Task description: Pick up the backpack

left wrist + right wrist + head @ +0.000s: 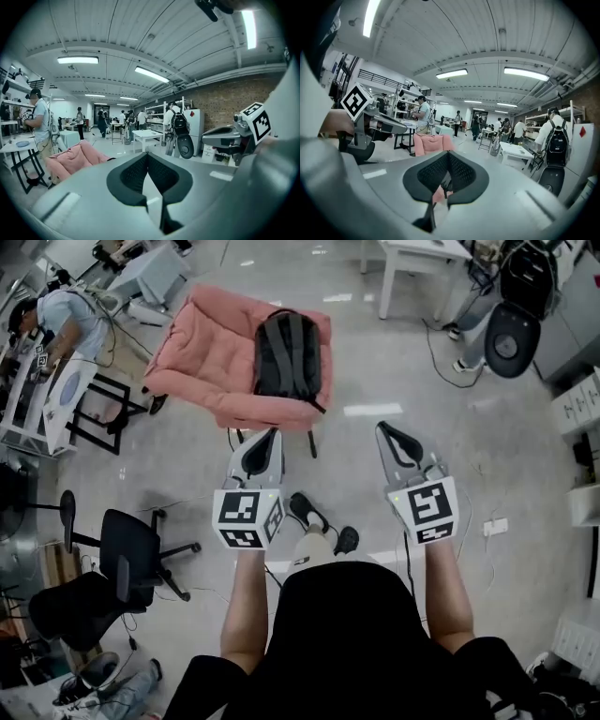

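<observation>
We hold the left gripper (269, 435) and the right gripper (383, 427) side by side, each with its jaws closed together on nothing. The backpack (286, 354) lies ahead of the jaws on a pink armchair (202, 357), well apart from both and nearer the left pair.

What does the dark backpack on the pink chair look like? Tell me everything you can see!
The dark grey fabric backpack lies lengthways on the pink cushioned chair, towards the chair's right side in the head view. Two darker bands, probably its shoulder straps, run along its length with a lighter grey panel between them. A thin strap hangs off its lower corner over the seat's front edge. Only the chair's cushion touches it.
</observation>
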Demonstrator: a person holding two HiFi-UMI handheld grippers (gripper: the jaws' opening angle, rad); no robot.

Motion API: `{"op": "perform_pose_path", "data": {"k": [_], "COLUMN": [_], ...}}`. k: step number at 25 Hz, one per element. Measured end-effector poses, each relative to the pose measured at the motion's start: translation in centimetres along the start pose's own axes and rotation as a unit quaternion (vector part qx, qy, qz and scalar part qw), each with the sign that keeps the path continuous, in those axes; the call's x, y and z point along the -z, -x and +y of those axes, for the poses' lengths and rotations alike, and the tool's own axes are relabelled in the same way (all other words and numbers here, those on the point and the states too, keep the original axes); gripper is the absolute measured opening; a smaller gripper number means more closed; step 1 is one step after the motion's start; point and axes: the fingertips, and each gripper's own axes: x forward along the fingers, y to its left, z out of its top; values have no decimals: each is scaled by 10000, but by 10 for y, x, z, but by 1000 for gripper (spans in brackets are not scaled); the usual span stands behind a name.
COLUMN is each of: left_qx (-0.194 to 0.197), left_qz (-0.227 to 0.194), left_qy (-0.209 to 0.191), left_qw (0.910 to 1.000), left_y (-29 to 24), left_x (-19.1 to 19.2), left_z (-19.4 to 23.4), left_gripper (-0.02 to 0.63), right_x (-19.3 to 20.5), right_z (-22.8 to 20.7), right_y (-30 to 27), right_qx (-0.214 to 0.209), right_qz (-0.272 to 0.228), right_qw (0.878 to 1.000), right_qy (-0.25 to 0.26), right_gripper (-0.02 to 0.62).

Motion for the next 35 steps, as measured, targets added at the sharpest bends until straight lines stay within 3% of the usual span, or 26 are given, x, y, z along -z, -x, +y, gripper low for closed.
{"op": "perform_pose_path", "data": {"k": [11,19,28,35], "left_qx": [97,195,201,267], "left_qz": [89,191,217,296], "left_qy": [-130,-119,55,146], "left_qw": [9998,9996,9995,9991], "left_y": [2,-22,-82,-136], "left_x": [7,13,9,2], "left_z": [-5,9,58,107], "left_gripper": [-3,15,52,89], "right_x": [9,23,9,-10], "right_z": [3,-3,-26,-49], "right_y": [2,-25,-98,-172], "right_qx": [-25,-122,-239,-309], "right_qz": [-50,266,374,438], "right_qw": [9996,9986,9982,9980], "right_qy": [-284,-448,-407,-333], "right_gripper": [11,14,25,79]}}
